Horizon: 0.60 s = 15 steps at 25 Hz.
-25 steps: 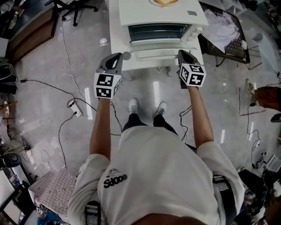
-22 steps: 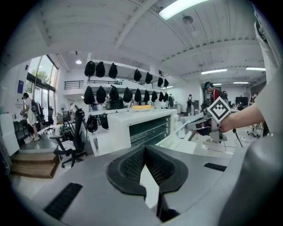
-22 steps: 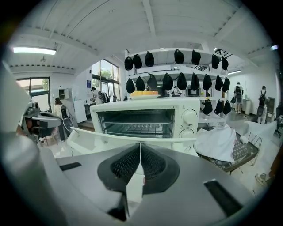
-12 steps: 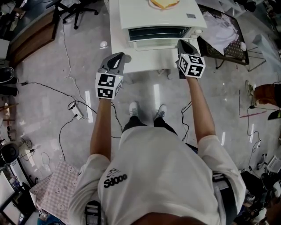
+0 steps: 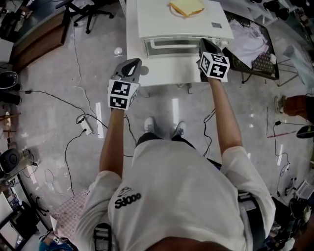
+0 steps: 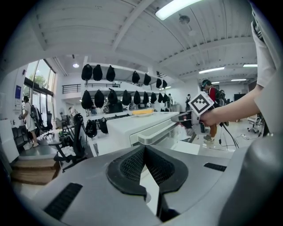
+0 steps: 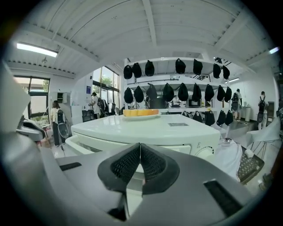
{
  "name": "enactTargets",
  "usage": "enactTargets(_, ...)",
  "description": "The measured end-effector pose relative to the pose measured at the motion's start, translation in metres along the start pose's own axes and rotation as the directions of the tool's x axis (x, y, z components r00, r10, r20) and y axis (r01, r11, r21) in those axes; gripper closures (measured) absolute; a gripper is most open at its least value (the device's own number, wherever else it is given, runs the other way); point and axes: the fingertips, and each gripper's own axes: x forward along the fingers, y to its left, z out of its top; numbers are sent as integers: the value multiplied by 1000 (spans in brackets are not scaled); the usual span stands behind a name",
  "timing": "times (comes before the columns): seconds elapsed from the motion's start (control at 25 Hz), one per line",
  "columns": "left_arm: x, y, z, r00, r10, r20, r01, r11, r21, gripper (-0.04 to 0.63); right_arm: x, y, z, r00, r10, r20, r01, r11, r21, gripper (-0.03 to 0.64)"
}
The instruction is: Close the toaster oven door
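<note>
My left gripper (image 6: 144,148) has its jaws pressed together at the tips, with nothing between them. Ahead of those jaws and a little to their right stands the boxy white toaster oven (image 6: 128,126). Its white-framed door with the long bar handle (image 6: 155,133) is tilted up nearly flat against the front, but I cannot tell whether it is fully seated. My right gripper (image 7: 140,145) is likewise closed tip to tip and holds nothing. Directly beyond its jaws is the right end of the door, with the round white control knob (image 7: 206,152) to their right. In the head view these jaws sit right at that end of the door, though I cannot tell if they touch it. Further beyond both pairs of jaws, on the oven's flat top, lies a yellow slice of toast (image 5: 185,7). The oven rests on a white table (image 5: 162,76), and my left jaws hang over its front left edge.
</note>
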Motion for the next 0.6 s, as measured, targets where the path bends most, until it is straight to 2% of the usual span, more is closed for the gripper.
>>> enactTargets(0.12,5,3,2,1000,4,-2,-4,1000,7,578,6,-2,1,1000,0,-25,0,1000,-3,607)
enactTargets(0.32,7,5,9,1000,4,11,-4,1000,11,578,3,-1,2,1000,1,-12,-1,1000,-11,607)
enactTargets(0.48,9,8,18,1000,-2,24,2,1000,14,578,4,3,6,998,26,-50,-26,1000,5,607)
enactTargets(0.6,13,5,31,999,-11,44,9,1000,30,578,-1,4,9,997,31,-71,-34,999,-38,607)
